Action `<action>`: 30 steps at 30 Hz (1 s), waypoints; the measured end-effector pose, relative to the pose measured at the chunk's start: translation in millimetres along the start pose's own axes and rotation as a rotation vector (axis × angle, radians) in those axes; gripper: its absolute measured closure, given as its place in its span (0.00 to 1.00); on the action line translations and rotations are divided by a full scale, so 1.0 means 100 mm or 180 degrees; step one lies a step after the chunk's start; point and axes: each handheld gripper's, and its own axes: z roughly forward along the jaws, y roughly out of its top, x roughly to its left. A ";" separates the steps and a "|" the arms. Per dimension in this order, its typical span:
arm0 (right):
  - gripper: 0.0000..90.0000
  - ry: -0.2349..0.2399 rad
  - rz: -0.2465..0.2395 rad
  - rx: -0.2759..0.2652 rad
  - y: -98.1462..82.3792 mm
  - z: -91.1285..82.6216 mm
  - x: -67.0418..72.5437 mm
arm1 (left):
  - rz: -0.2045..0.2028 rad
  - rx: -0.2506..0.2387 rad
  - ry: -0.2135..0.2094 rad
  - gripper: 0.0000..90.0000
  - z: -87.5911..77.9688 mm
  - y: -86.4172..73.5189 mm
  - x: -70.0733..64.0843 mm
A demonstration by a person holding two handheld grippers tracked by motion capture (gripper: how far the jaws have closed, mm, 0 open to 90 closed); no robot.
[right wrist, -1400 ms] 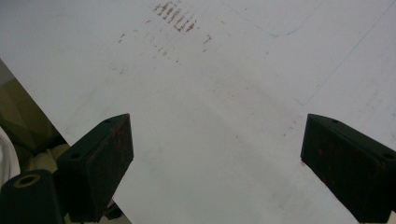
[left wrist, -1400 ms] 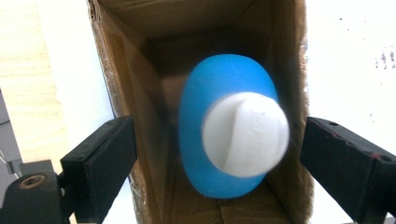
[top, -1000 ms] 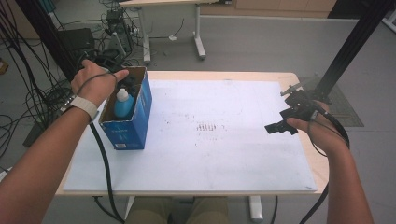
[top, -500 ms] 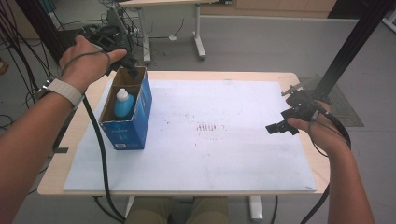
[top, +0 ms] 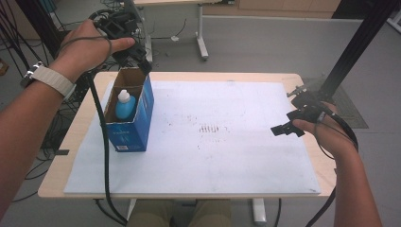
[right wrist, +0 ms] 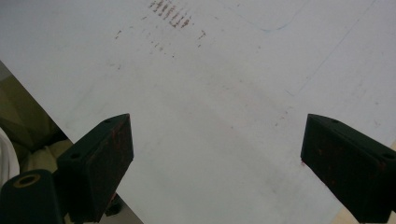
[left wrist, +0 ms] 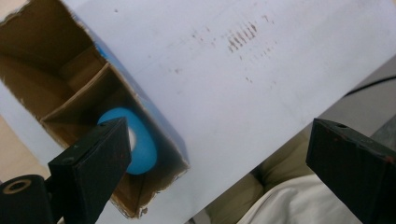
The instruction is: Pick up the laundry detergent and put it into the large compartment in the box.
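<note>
An open blue cardboard box [top: 127,130] stands at the left of the white mat [top: 227,156]. A blue bottle with a white cap [top: 125,105] stands upright in its near compartment. My left gripper [top: 143,62] hangs above the box's far end; its jaws have just been opening, and they stand open with nothing between them. In the left gripper view the box [left wrist: 60,65] and the bottle [left wrist: 145,147] lie below the gripper [left wrist: 219,135]. My right gripper [top: 287,122] is held open over the mat's right edge, and in its own view the gripper [right wrist: 217,140] is empty.
Faint brown marks [top: 210,128] dot the mat's middle. A black frame post [top: 359,42] rises at the back right. Another desk's legs [top: 201,38] and cables [top: 19,28] lie beyond the table. A cable [top: 105,156] trails from my left gripper across the table's left side.
My left hand has lifted the gripper up out of the box and toward its far end, leaving the bottle inside. The right hand has kept still.
</note>
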 end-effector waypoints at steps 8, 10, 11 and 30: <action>0.10 -0.0003 0.0002 0.0011 -0.01 -0.01 0.02 | 0.0618 0.0199 -0.0143 0.08 0.17 0.20 -0.15; 0.10 -0.0002 0.0004 0.0015 0.00 -0.01 0.02 | 0.0775 0.0238 -0.0163 0.08 0.24 0.24 -0.21; 0.10 -0.0005 0.0002 0.0015 0.00 -0.01 0.02 | 0.0818 0.0247 -0.0180 0.08 0.26 0.25 -0.22; 0.10 0.0005 0.0005 0.0002 0.00 0.00 0.05 | 0.1694 0.0347 -0.0359 0.08 0.86 0.31 -0.59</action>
